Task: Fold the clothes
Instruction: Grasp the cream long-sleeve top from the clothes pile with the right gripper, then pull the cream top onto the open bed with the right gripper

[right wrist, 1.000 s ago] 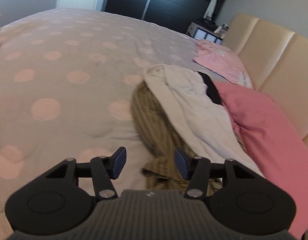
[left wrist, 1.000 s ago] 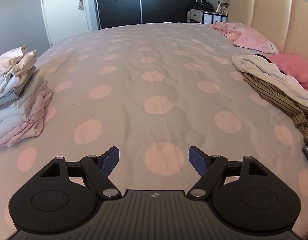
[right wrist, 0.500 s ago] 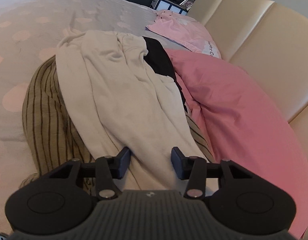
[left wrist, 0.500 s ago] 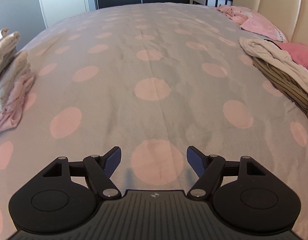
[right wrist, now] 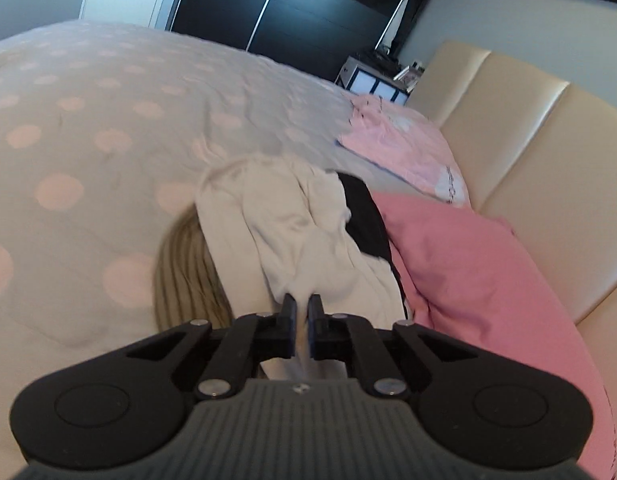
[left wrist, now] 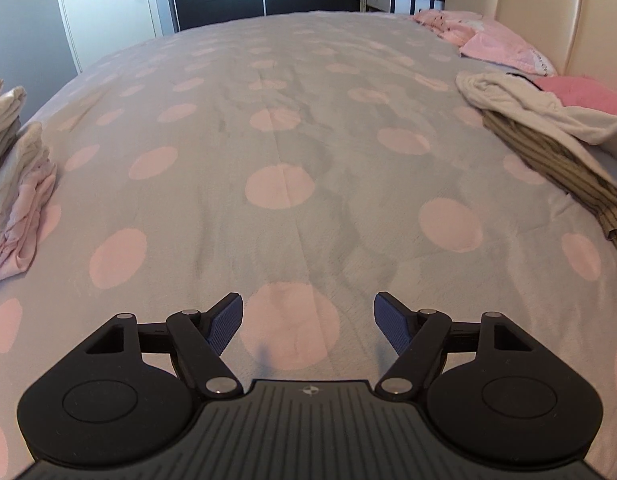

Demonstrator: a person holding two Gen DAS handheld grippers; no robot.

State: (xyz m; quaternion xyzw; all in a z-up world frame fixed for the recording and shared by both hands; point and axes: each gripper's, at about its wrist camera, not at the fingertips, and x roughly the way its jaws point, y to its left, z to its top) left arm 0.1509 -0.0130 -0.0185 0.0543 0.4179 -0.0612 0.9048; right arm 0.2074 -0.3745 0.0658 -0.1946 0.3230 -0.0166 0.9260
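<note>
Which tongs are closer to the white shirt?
Right. The right tongs are pinched shut on the white shirt. The left tongs hang open over the dotted bedspread, apart from it.

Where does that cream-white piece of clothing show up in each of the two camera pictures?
Left wrist view: the white garment lies far right, over a striped garment.
Right wrist view: it fills the centre, its near end pinched by the right gripper.
Shared landmark: the beige headboard behind it.
</note>
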